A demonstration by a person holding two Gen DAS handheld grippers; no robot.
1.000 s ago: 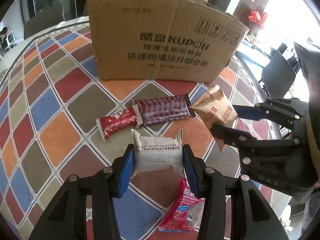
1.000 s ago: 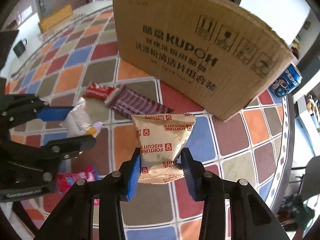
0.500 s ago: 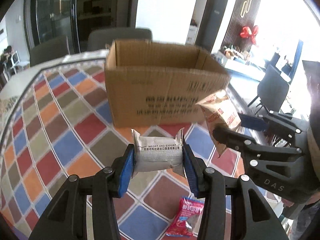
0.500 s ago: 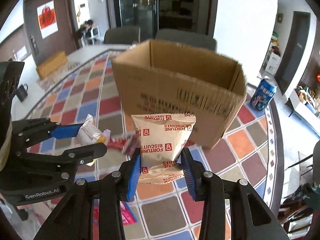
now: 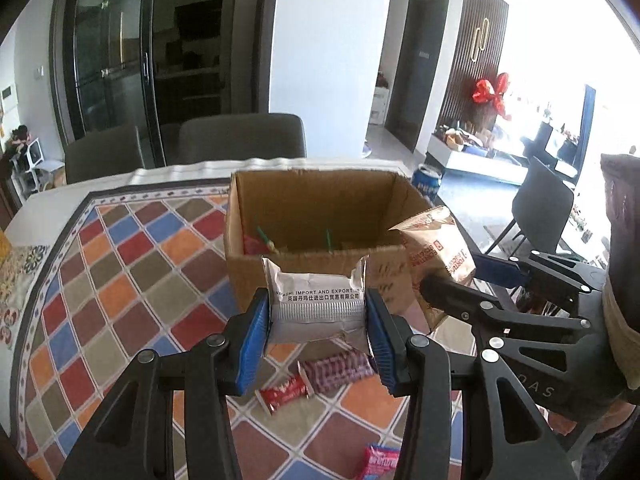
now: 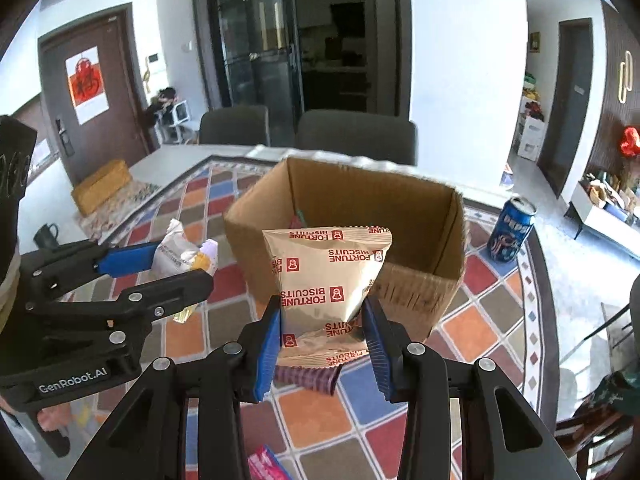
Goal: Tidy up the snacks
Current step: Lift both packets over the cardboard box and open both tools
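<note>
Gripping a silver snack packet [image 5: 318, 308], the left gripper [image 5: 316, 330] has its jaws closed on it, raised before the open cardboard box [image 5: 320, 216]; the right gripper [image 6: 324, 336] clamps a tan biscuit packet [image 6: 326, 276] beside it above the patterned surface [image 5: 120, 280].

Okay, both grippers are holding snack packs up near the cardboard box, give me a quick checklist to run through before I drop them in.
1. Left gripper pinches the silver foil snack pack firmly: ok.
2. Right gripper clamps the tan Fortune Biscuits pouch at its lower part: ok.
3. Open brown cardboard box has its top clear, flaps out of the way: ok.
4. Room inside the box: ok, only a few items visible at the bottom.
5. Both packs are above the box opening: not ok, they appear in front of its near wall.
6. Blue soda can stands clear of the box: ok.
</note>
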